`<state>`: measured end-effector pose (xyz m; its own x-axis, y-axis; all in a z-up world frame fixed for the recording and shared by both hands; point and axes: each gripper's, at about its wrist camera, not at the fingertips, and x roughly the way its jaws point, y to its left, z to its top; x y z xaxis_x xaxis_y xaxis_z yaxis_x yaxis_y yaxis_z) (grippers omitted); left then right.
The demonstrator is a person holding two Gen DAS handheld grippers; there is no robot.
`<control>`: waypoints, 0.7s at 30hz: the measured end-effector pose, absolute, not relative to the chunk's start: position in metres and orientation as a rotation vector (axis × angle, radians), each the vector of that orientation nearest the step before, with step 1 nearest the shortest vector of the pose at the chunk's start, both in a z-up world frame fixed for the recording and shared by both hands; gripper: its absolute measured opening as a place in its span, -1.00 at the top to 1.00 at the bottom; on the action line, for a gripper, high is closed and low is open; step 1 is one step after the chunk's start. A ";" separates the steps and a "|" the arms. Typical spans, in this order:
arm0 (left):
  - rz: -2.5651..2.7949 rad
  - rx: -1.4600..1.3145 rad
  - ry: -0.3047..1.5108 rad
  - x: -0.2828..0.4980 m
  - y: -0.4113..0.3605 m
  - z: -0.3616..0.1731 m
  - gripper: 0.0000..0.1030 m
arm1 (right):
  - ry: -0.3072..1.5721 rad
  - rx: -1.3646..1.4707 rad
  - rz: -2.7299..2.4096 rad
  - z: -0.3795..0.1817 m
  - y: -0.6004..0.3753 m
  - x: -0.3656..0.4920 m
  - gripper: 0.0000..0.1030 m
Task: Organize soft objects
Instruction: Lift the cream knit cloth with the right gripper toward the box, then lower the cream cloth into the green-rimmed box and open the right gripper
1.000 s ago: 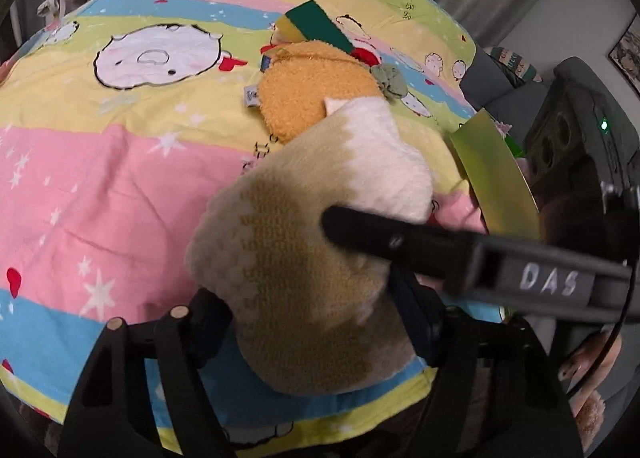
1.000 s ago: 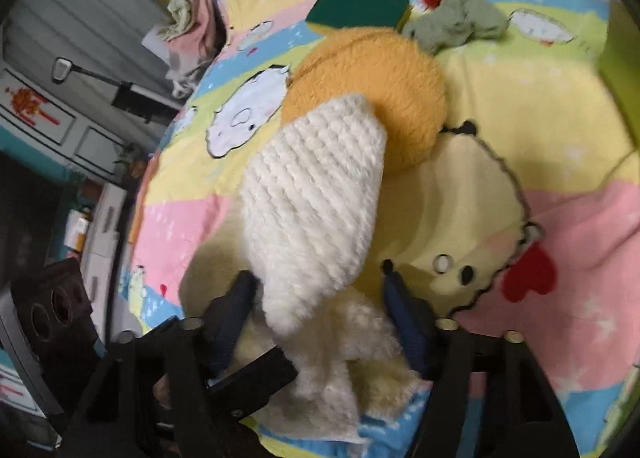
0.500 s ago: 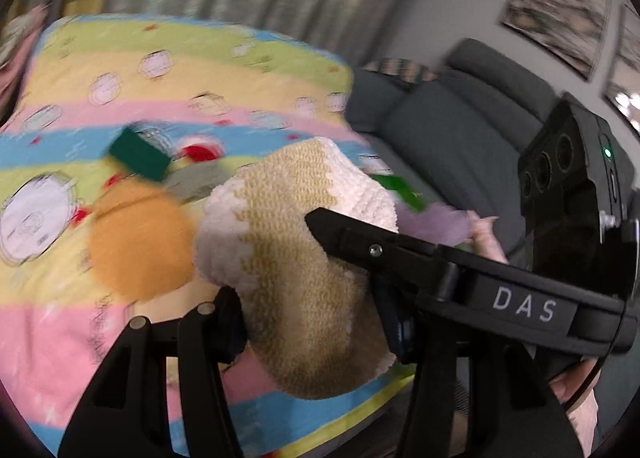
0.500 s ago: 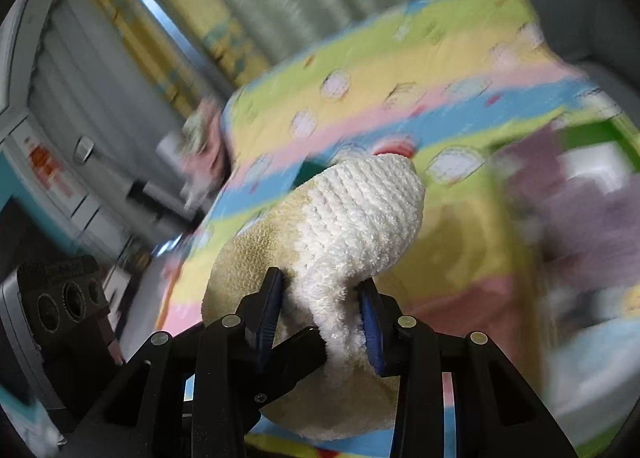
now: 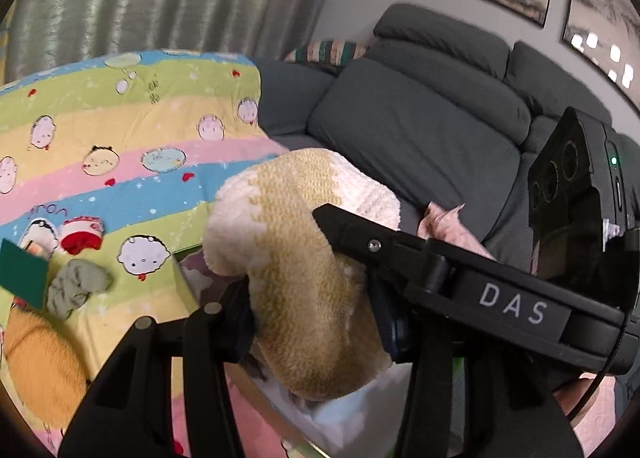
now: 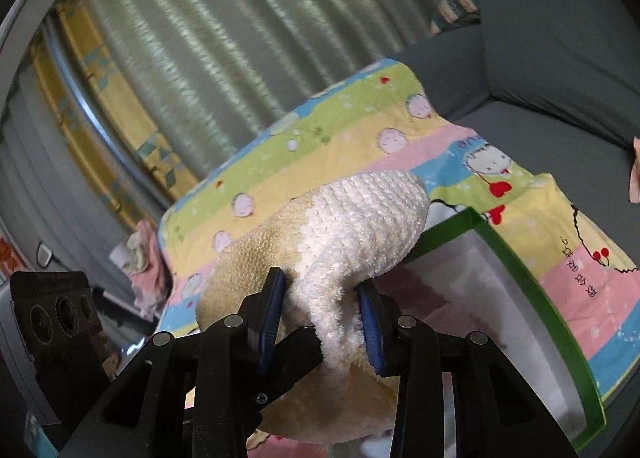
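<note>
A knitted cream-and-tan soft piece (image 5: pixel 304 258) hangs in the air, held from two sides. My left gripper (image 5: pixel 312 318) has its blue pads pressed into the tan part, jaws still closing. My right gripper (image 6: pixel 320 314) is shut on the white part (image 6: pixel 360 218); in the left wrist view its black finger (image 5: pixel 400 254) crosses the piece. A green-rimmed box (image 6: pixel 520 270) with a white inside sits just below and to the right. An orange plush (image 5: pixel 40 362), a grey-green sock (image 5: pixel 76 290) and a dark green cloth (image 5: pixel 22 274) lie on the blanket.
The striped cartoon blanket (image 5: pixel 120 138) covers the surface to the left. A grey sofa (image 5: pixel 420 130) stands behind and to the right, with a pink cloth (image 5: pixel 444 222) on its seat. Curtains (image 6: pixel 200 58) hang at the back.
Both grippers narrowed onto the knitted piece, lifted it off the blanket and swung it right, away from the orange plush, to above the green-rimmed box near the sofa.
</note>
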<state>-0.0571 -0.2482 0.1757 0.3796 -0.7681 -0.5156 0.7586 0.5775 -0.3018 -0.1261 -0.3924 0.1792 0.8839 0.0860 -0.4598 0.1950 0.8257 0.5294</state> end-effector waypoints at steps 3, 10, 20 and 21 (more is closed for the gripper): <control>-0.969 0.005 0.740 -0.038 -0.265 0.155 0.09 | 0.555 0.614 -0.095 0.161 -0.407 -0.113 0.24; -0.901 0.043 0.899 -0.013 -0.290 0.107 0.14 | 0.733 0.648 -0.213 0.115 -0.429 -0.083 0.24; -0.833 0.126 0.898 -0.017 -0.305 0.092 0.09 | 0.790 0.652 -0.288 0.099 -0.435 -0.078 0.23; -0.830 0.122 0.896 -0.017 -0.303 0.093 0.08 | 0.780 0.657 -0.284 0.101 -0.435 -0.080 0.23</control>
